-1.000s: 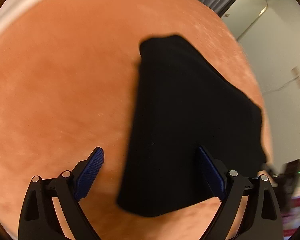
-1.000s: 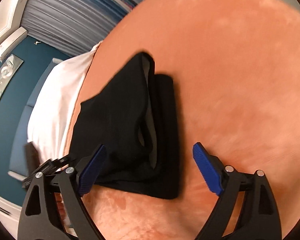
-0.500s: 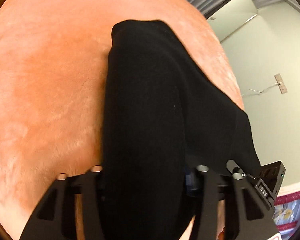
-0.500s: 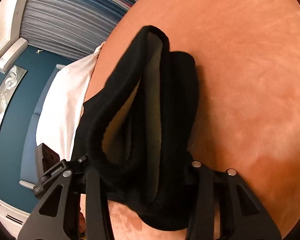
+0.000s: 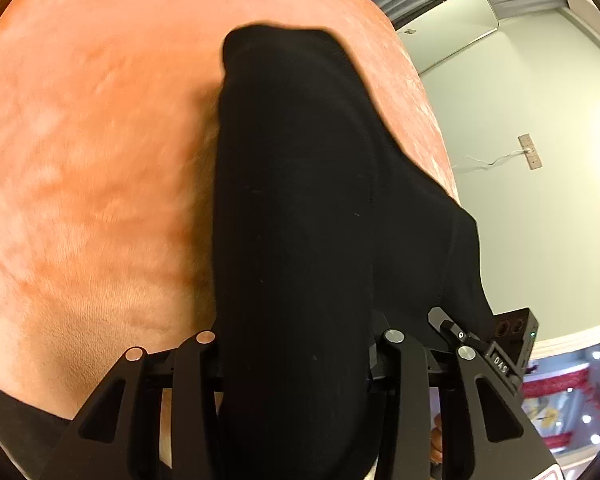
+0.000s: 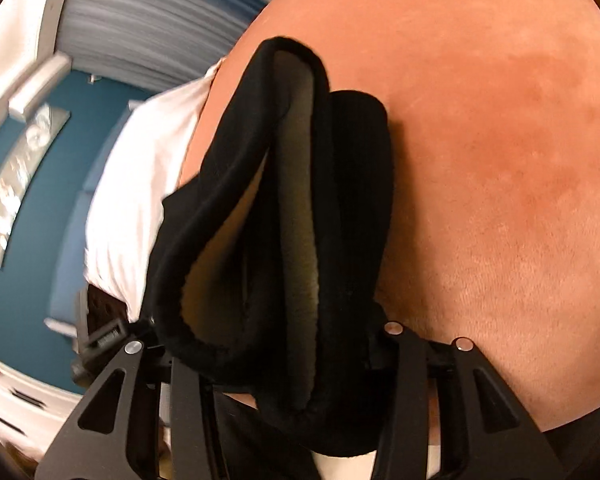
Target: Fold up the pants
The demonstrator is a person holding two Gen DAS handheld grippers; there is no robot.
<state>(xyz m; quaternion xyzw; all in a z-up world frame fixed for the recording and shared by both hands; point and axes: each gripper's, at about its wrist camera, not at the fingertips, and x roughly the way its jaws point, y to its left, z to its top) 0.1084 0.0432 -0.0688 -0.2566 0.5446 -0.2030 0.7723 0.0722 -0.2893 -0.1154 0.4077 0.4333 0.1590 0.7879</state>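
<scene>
Orange plush bedding [image 5: 92,184], soft and short-napped with brushed streaks, filled the background and carried the one pair of folded black knit pants [image 5: 300,208]. Seen from the right wrist, the pants [image 6: 340,216] showed a thick rolled waistband and a grey-green fleecy lining inside the gaping opening. On the pants' near end, the left gripper [image 5: 296,364] had its jaws clamped on the thick bundle of cloth, which bulged between the black arms. At the waistband end, the right gripper [image 6: 296,360] likewise had its jaws closed on the layered fabric. Beyond the pants, one white pillow [image 6: 140,208] lay against a teal wall [image 6: 80,152]. Past the pants' far side stood a pale green wall [image 5: 540,208].
</scene>
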